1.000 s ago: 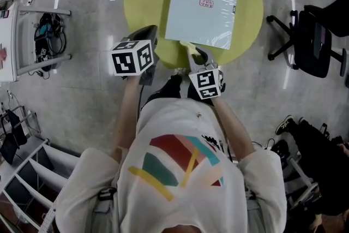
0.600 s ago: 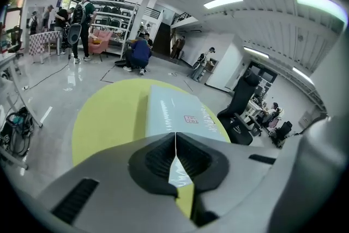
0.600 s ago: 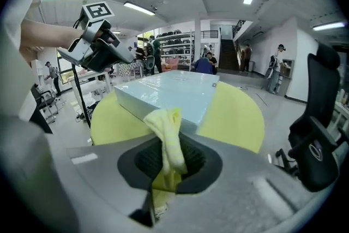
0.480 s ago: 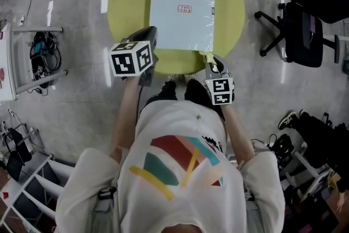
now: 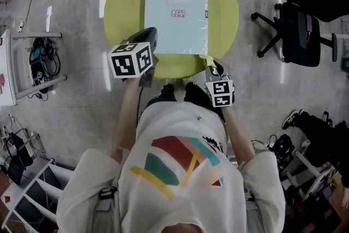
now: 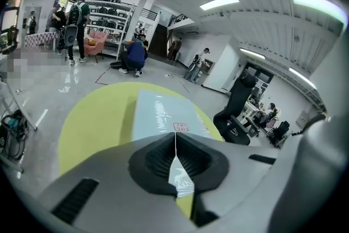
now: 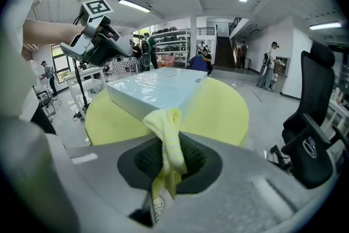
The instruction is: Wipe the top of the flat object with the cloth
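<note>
At lower centre, a yellow fabric cloth [image 5: 208, 58] was clamped in the right gripper [image 5: 214, 66] beside the apparently unwiped pale-blue flat box [image 5: 175, 13], left gripper [image 6: 175, 142] clenched empty.

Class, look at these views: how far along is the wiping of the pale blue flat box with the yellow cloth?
Done: the right tool is shut on the yellow cloth. In hand: the cloth sits by the near corner of the pale blue flat box on the round yellow table. Left: the wiping of the top, judging by that position. The left tool is shut and empty.
</note>
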Demonstrator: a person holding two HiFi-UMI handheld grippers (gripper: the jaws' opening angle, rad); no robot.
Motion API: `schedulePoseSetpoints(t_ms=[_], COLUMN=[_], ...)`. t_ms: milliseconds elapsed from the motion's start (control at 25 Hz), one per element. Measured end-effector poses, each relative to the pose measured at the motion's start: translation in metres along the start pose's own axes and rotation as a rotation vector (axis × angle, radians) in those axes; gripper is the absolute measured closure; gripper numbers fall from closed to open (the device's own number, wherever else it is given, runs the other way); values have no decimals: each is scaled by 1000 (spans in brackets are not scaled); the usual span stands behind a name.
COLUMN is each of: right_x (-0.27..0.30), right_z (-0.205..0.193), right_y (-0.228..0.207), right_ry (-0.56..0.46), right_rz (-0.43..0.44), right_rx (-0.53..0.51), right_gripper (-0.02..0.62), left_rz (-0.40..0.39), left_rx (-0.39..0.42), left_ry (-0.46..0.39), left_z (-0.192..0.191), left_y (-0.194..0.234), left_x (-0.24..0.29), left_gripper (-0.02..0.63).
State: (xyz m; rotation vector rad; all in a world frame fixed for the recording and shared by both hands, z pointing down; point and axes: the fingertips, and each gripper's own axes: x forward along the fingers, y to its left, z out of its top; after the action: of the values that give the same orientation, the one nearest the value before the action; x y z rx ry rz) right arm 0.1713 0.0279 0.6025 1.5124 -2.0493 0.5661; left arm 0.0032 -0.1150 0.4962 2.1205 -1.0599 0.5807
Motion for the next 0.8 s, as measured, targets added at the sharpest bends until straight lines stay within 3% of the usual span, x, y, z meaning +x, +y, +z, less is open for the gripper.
schedulePoseSetpoints(t_ms=[280, 480, 680, 800], right_x=[-7, -9, -13, -17], right_z=[-7, -17, -20, 6], right_y=[5, -7, -45, -75], right_ry=[32, 69, 139, 82], right_rz=[20, -28, -159, -234], right_rx=[3, 28, 72, 94], right_gripper=[568, 568, 568, 568], left_rz=[-19, -47, -62, -62], left_rx=[-10, 5, 19, 28], left_ry=[10, 13, -27, -59], left_z=[-3, -3, 11, 22], left_y=[-6, -20, -30, -35], left_x=[6, 10, 7, 1], left_gripper=[591, 591, 591, 591])
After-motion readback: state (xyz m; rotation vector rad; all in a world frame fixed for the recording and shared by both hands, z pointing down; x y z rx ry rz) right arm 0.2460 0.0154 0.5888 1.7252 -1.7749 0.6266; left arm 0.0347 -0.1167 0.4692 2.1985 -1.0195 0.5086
